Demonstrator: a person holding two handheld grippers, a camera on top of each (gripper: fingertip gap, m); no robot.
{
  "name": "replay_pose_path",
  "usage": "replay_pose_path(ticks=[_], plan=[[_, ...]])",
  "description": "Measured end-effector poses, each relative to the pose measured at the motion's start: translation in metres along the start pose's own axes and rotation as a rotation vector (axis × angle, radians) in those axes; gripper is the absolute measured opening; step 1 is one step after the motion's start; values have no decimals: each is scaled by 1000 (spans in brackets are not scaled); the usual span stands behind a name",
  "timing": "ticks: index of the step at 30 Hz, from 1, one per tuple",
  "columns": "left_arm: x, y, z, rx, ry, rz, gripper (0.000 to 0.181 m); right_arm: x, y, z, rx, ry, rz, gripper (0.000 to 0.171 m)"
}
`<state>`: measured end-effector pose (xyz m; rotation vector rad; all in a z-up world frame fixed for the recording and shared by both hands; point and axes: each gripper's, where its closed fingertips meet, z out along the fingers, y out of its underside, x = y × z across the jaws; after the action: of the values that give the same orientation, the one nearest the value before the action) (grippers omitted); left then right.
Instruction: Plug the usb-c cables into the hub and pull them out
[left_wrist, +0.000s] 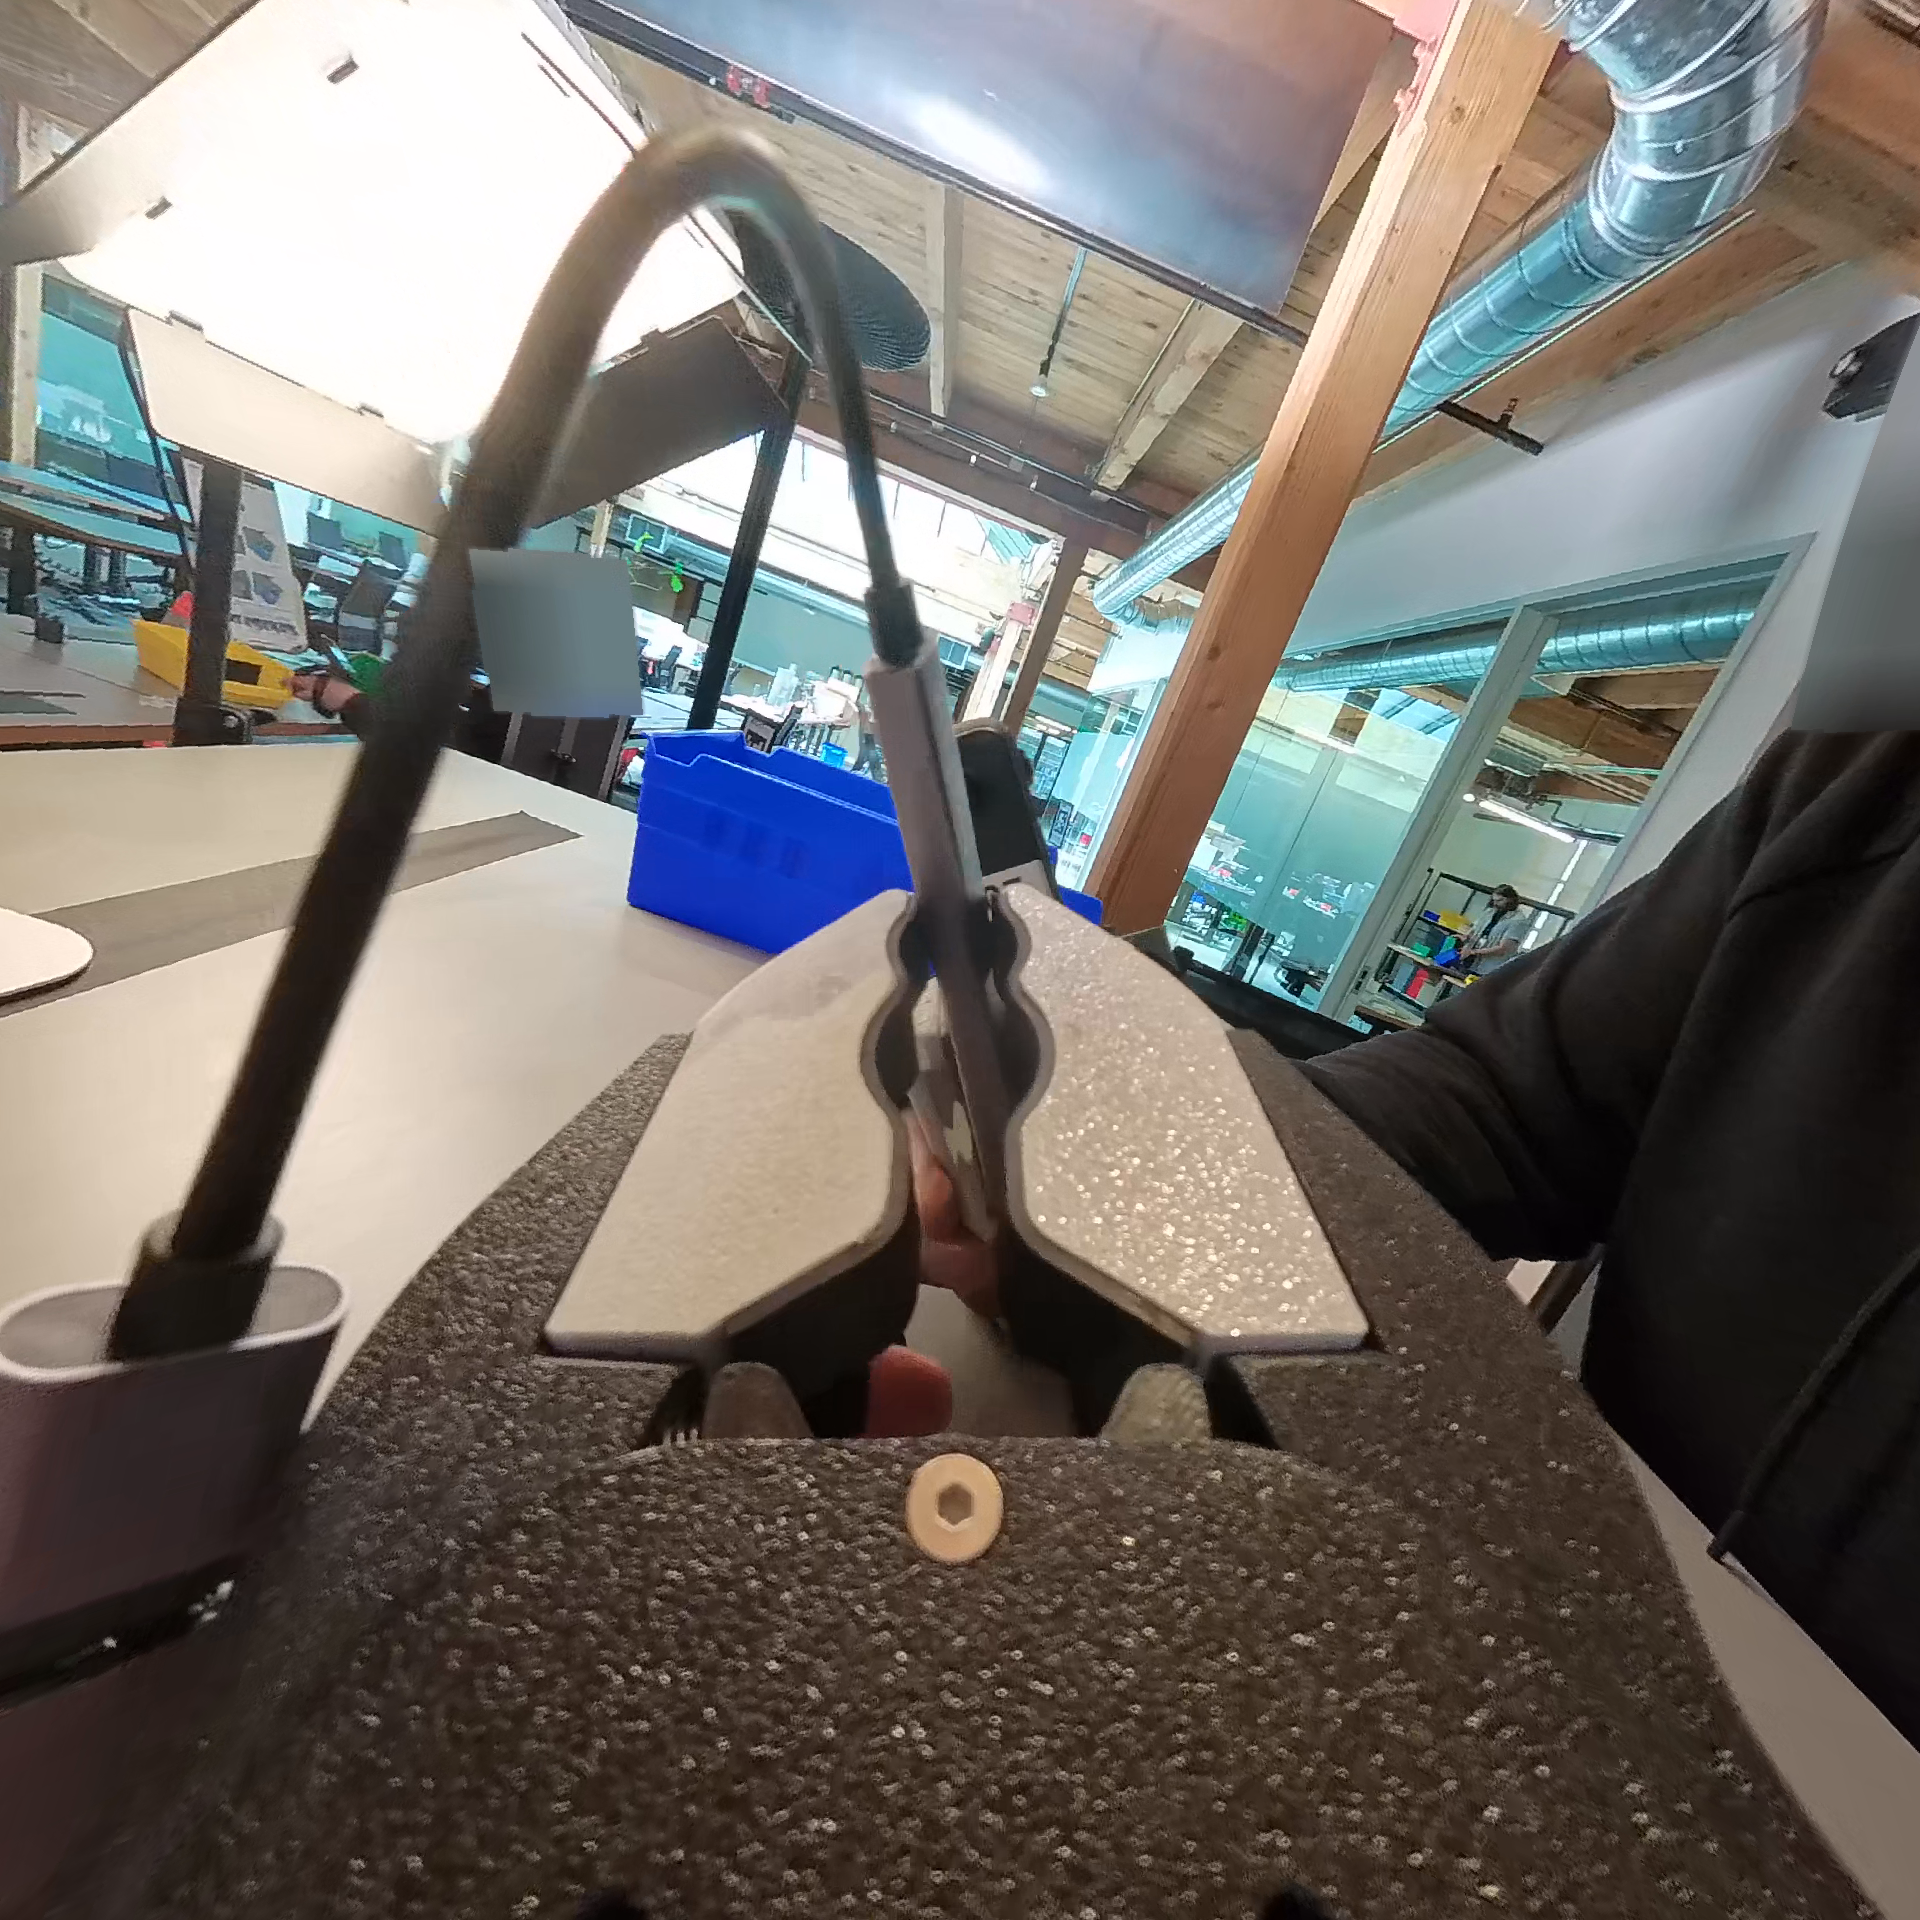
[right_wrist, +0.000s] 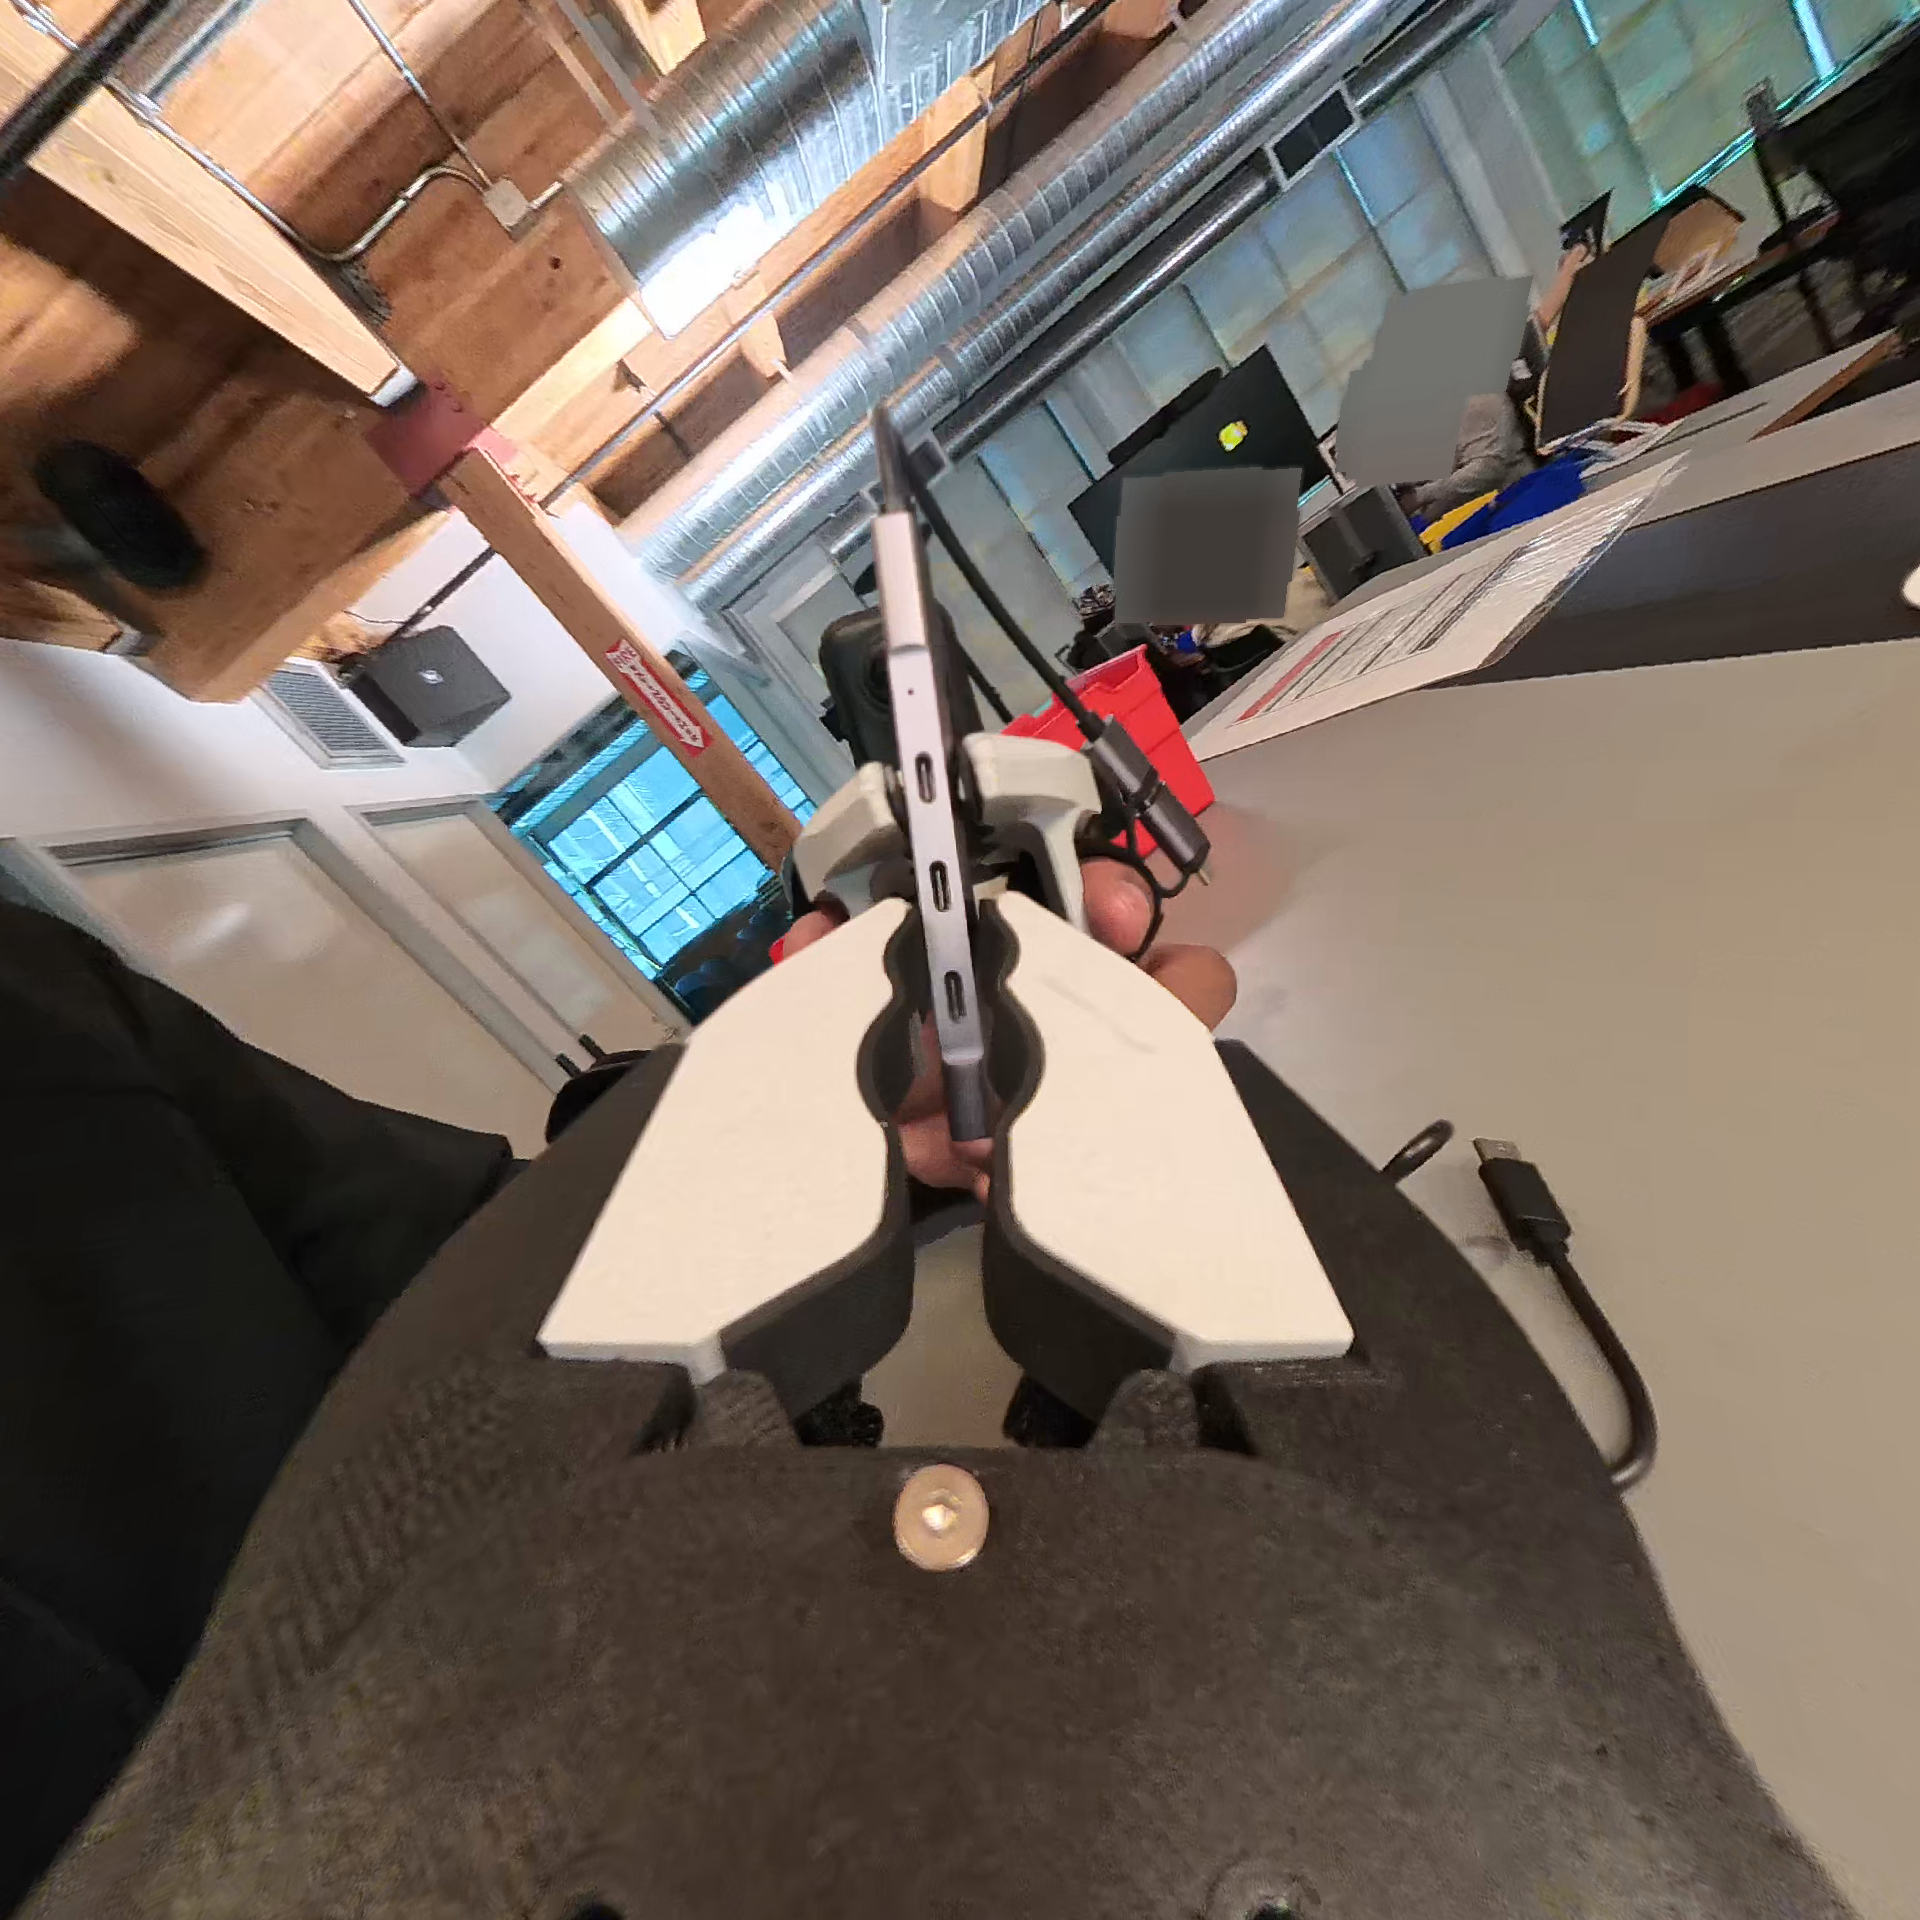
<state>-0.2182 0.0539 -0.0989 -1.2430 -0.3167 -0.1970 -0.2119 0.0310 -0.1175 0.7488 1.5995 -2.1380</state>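
I have both the left gripper (left_wrist: 961, 940) and right gripper (right_wrist: 940, 935) closed on the hub (right_wrist: 940, 831), ports empty, so next one must release and fetch the loose cable (right_wrist: 1527, 1210) from the tabletop (right_wrist: 1558, 935).

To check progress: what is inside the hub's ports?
The hub shows three ports, all empty. Its other sides are hidden. One cable lies unplugged on the table.

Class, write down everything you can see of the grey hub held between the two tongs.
The hub is a slim grey bar that looks like metal, with three small oval ports in a row along its narrow edge, all empty. It stands nearly upright, lifted off the table. The right tongs pinch its lower part; the left tongs also clamp it. A black cable leaves its top end and arches away.
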Motion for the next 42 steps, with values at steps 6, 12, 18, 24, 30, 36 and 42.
replay_pose_path(ticks=[6,12,18,24,30,36,42], plan=[[1,0,-1,-13,7,24,10,2,-1,-1,1,23,-13,11],[-7,-6,-10,9,-18,-5,10,7,-3,-7,-32,50,-51,27],[0,-3,-7,2,45,-69,10,4,10,-2,-118,50,-70,9],[-5,-5,-5,34,20,-104,21,6,-3,-8,-25,19,10,9],[-9,-9,-6,62,5,-108,19,7,-7,-10,2,11,39,9],[-14,-14,-9,96,-16,-112,14,8,-3,-8,-24,31,15,9],[-17,-15,-11,110,-25,-130,12,9,-3,-7,-18,56,-4,9]])
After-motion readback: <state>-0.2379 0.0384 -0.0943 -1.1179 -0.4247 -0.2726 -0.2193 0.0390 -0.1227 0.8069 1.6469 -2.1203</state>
